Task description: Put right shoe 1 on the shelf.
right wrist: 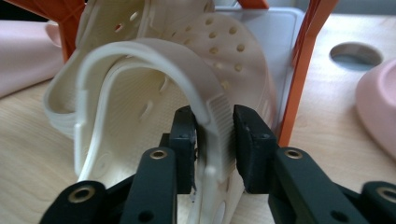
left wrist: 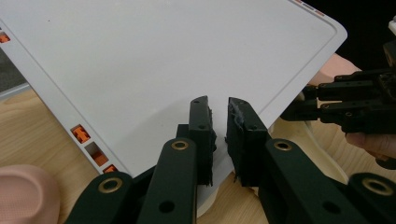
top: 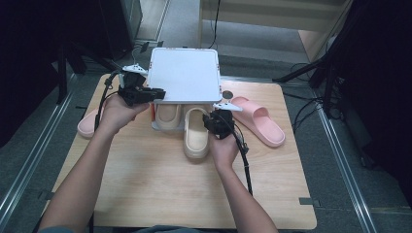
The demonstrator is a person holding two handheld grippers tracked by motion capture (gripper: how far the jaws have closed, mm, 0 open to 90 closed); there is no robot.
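Note:
A low rack with a white top panel [top: 184, 73] [left wrist: 163, 60] stands at the far middle of the table. My left gripper [top: 158, 93] [left wrist: 219, 121] sits at its front left corner, jaws nearly together on the panel's edge. A cream slipper [top: 196, 138] [right wrist: 140, 93] lies with its toe under the rack, beside a second cream slipper [top: 167, 114] on the lower shelf. My right gripper [top: 211, 121] [right wrist: 214, 126] straddles the first slipper's strap, which touches the left pad and stands just off the right one. The left gripper view also shows that gripper [left wrist: 345, 107] at the right.
One pink slipper [top: 260, 121] [right wrist: 378, 102] lies right of the rack, another [top: 87, 124] [left wrist: 23, 191] at the table's left edge. Orange uprights [right wrist: 299, 70] carry the rack. A round hole [top: 227, 94] [right wrist: 355, 53] sits in the wooden table [top: 170, 184].

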